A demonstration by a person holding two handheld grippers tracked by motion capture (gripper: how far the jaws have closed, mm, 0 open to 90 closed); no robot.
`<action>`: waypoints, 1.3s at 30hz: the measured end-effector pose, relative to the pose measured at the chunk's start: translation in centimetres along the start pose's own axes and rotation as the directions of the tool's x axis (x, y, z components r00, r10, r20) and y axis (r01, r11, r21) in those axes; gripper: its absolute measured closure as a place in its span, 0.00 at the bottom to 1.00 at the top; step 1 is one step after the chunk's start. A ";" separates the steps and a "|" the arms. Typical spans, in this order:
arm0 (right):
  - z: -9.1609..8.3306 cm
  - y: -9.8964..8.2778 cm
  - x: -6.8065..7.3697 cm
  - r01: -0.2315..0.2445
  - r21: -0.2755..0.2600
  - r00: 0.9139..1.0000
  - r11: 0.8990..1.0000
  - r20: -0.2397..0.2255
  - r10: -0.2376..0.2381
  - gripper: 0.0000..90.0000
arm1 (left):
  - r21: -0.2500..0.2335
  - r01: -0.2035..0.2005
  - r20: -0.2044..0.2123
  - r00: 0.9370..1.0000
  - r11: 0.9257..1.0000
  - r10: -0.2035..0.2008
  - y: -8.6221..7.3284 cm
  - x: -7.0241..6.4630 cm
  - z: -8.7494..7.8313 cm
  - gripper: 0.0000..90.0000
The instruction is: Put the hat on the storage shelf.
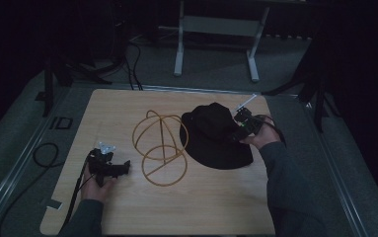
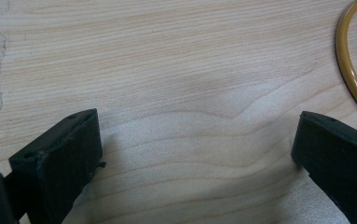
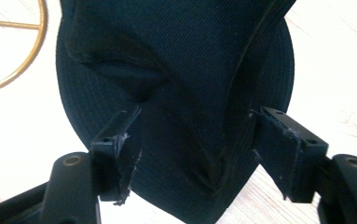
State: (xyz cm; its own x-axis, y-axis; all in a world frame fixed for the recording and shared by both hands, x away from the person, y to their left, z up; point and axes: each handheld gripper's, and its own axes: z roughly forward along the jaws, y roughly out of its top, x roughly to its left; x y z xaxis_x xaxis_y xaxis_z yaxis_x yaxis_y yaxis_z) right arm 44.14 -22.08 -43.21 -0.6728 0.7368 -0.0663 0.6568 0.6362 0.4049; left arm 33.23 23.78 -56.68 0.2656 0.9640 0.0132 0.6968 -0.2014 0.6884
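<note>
Nearest us on the wooden bench (image 1: 211, 207), our left tool (image 1: 108, 167) rests low near the front left corner, its jaws spread wide over bare wood with nothing between them; in the left gripper view the yellow wire hat stand (image 2: 351, 65) just curves past the top right corner, cut off by the frame. That stand (image 1: 160, 147) sits in the middle of the bench, a frame of hoops lying between our two hands, close beside the black hat (image 1: 215, 136) and possibly meeting its brim on the left; the light is too dim for us to tell. The hat lies right of centre, brim flat on the wood and crown bunched up. Our right tool (image 1: 241, 123) comes in from the hat's right edge. In the right gripper view its jaws stand well apart with a raised fold of the hat (image 3: 190, 79) between them; the left jaw lies against the cloth, the right jaw at the edge of the fold, and we cannot tell whether they press on it. Beyond the bench, cables (image 1: 132, 64) on the grey floor and the legs of a white frame (image 1: 216, 44) fade into darkness.
</note>
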 end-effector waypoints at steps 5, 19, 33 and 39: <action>0.2 0.6 -0.3 0.022 0.025 1.000 0.999 -0.022 -0.022 0.47 | 0.000 0.001 0.000 1.000 1.000 -0.001 0.0 0.0 0.0 0.02; 0.7 1.5 -1.1 0.030 0.061 0.999 0.998 -0.041 -0.027 0.54 | 0.000 0.001 0.000 1.000 1.000 -0.001 0.0 0.0 0.0 0.02; 1.8 3.1 -0.8 0.047 0.129 0.997 0.990 -0.066 -0.038 0.53 | -0.001 0.001 0.000 1.000 1.000 -0.001 0.0 0.0 0.0 0.02; 2.1 3.4 -0.7 0.061 0.159 0.996 0.985 -0.081 -0.048 0.72 | -0.001 0.000 0.000 1.000 1.000 0.000 0.0 0.0 0.0 0.02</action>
State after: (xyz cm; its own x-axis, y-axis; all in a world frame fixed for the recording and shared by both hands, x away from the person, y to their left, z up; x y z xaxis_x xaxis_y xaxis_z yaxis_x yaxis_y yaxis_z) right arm 47.58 -19.94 -43.65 -0.7292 0.6842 -0.0113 0.6604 0.7080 0.2503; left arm 33.23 23.78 -56.68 0.2653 0.9641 0.0129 0.6965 -0.2009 0.6888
